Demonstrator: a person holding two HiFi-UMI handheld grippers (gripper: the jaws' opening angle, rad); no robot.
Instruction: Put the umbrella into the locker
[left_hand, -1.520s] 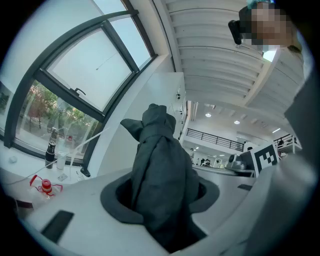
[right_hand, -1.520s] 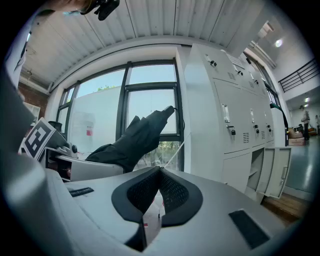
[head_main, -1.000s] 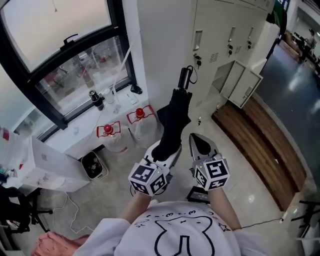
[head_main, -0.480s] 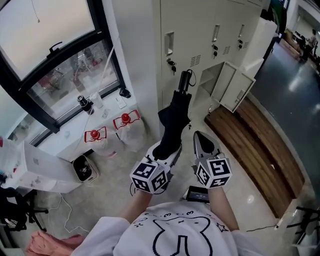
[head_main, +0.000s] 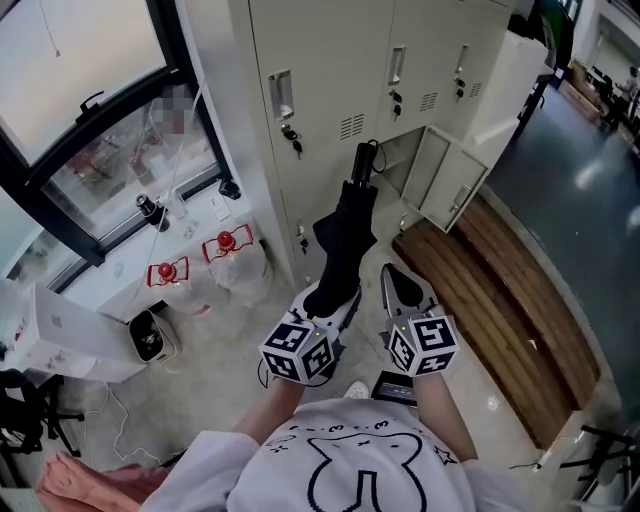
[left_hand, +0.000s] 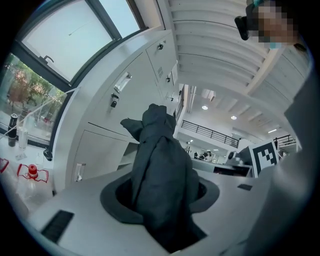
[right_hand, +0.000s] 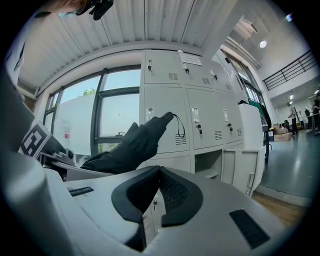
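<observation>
One notice (right_hand: 190, 59) on locker (right_hand: 220, 92), illegible.

A large black-framed window (head_main: 70, 110) fills the left wall, with daylight behind it. Beside it stands a bank of pale grey metal lockers (head_main: 330, 70), one low door (head_main: 440, 180) hanging open. The pale speckled stone floor (head_main: 220, 350) gives way to a strip of brown wooden boards (head_main: 490, 290), then dark glossy flooring (head_main: 590, 190). Overhead is a white ribbed ceiling (right_hand: 150, 25).

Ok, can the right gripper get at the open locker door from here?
Probably not yet. Nothing blocks the right gripper, but the open locker door stands well ahead of it; a step closer looks needed.
</observation>
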